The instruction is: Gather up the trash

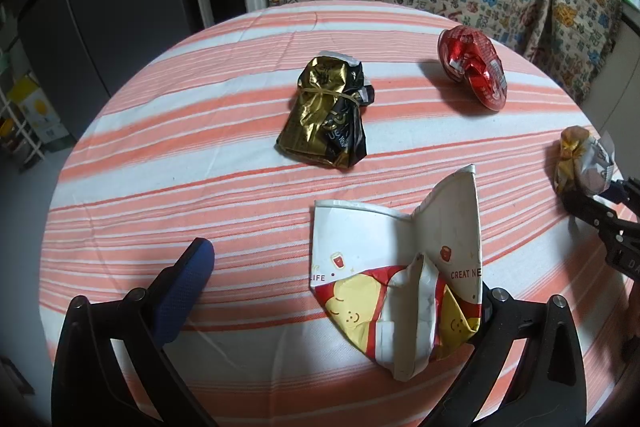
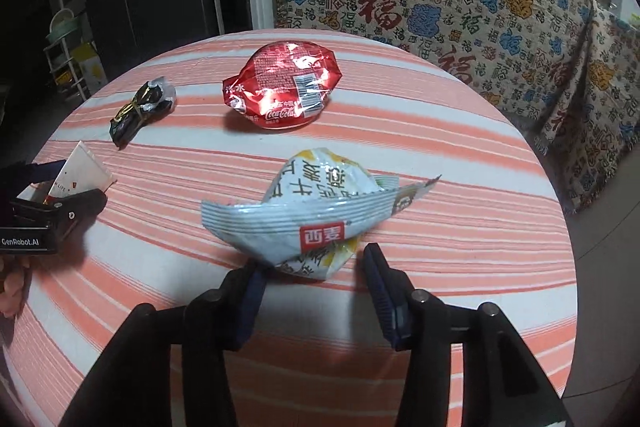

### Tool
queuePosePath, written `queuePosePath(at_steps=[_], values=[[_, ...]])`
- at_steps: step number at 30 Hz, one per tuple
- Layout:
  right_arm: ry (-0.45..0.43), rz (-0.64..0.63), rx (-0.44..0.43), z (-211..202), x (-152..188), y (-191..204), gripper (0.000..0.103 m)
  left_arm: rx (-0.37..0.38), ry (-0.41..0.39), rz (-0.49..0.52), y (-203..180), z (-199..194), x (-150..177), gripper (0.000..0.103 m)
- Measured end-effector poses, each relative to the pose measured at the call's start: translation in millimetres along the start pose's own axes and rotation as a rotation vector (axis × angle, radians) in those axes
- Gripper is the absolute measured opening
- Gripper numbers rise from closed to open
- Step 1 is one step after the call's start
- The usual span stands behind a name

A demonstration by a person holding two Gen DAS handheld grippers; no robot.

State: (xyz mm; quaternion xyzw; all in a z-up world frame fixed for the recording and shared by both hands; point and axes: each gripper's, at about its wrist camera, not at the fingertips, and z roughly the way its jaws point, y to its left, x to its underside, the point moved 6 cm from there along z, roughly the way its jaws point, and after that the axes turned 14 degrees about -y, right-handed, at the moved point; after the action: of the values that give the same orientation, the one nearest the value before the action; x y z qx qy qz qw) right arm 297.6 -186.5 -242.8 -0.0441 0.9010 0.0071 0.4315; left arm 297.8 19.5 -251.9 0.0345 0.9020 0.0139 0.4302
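Note:
A flattened white paper cup [image 1: 404, 279] lies on the striped round table [image 1: 200, 163], between the wide-open fingers of my left gripper [image 1: 344, 291] and close to the right finger. It also shows in the right wrist view [image 2: 82, 171]. A crumpled pale-blue snack packet [image 2: 316, 211] lies just ahead of my open right gripper [image 2: 316, 287]; its near edge reaches between the fingertips. In the left wrist view the packet [image 1: 582, 163] sits at the right gripper's tip. A gold-black wrapper [image 1: 326, 111] and a red Coca-Cola wrapper [image 2: 282, 89] lie farther back.
A patterned cloth [image 2: 440, 7] hangs over furniture behind the table. A dark refrigerator [image 1: 100, 7] stands at the left. The table's edge curves round on all sides. The left gripper's body [image 2: 44, 219] is at the left of the right wrist view.

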Motion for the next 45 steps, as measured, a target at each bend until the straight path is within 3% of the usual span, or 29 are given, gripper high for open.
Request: queuePosePath(at_steps=[11,14,25,29,33,35,37,38,40,41,42,43,45], values=[[0.0,0.008,0.01,2.3,-0.9,-1.3,0.054,-0.001,0.0,0.001,0.1,0.2,-0.1,0.103],[0.008,0.028,0.022,-0.5,1.0,-2.2,0.066,-0.002,-0.001,0.001,-0.2,-0.2,0.6,0.103],[0.012,0.041,0.043,-4.5,5.7,1.7,0.068,0.004,0.004,0.006,-1.6,-1.2,0.9,0.103],[0.06,0.047,-0.008,-10.3,5.6,-0.9,0.076,0.075,0.027,0.03,-2.3,-13.6,4.3,0.102],[0.016,0.057,-0.004,-25.6,-13.0,-15.4,0.081,0.177,-0.001,0.021,-13.3,-27.2,2.3,0.102],[0.016,0.051,-0.012,-24.5,-22.4,-15.1,0.081,0.191,-0.005,0.043,-20.9,-29.0,2.2,0.101],[0.023,0.035,-0.026,-17.9,-29.2,-6.7,0.081,0.172,-0.019,0.068,-24.8,-30.1,-0.3,0.096],[0.027,0.024,-0.03,-14.0,-31.4,-3.0,0.081,0.168,-0.023,0.074,-25.4,-30.5,-1.6,0.088],[0.026,0.012,-0.026,-4.9,-36.3,2.7,0.081,0.17,-0.031,0.074,-25.7,-32.9,-3.5,0.07],[0.025,0.019,-0.034,-1.6,-37.8,3.9,0.079,0.173,-0.03,0.074,-25.9,-34.7,-2.6,0.049],[0.033,0.03,-0.047,1.2,-37.7,4.9,0.047,0.181,-0.026,0.075,-25.8,-34.4,-1.9,0.019],[0.045,0.045,-0.06,3.4,-37.3,5.2,0.031,0.195,-0.019,0.072,-26.7,-34.4,-0.7,0.01],[0.035,0.065,-0.061,0.7,-39.8,5.0,0.022,0.195,-0.036,0.074,-27.3,-37.4,-1.6,0.009]])
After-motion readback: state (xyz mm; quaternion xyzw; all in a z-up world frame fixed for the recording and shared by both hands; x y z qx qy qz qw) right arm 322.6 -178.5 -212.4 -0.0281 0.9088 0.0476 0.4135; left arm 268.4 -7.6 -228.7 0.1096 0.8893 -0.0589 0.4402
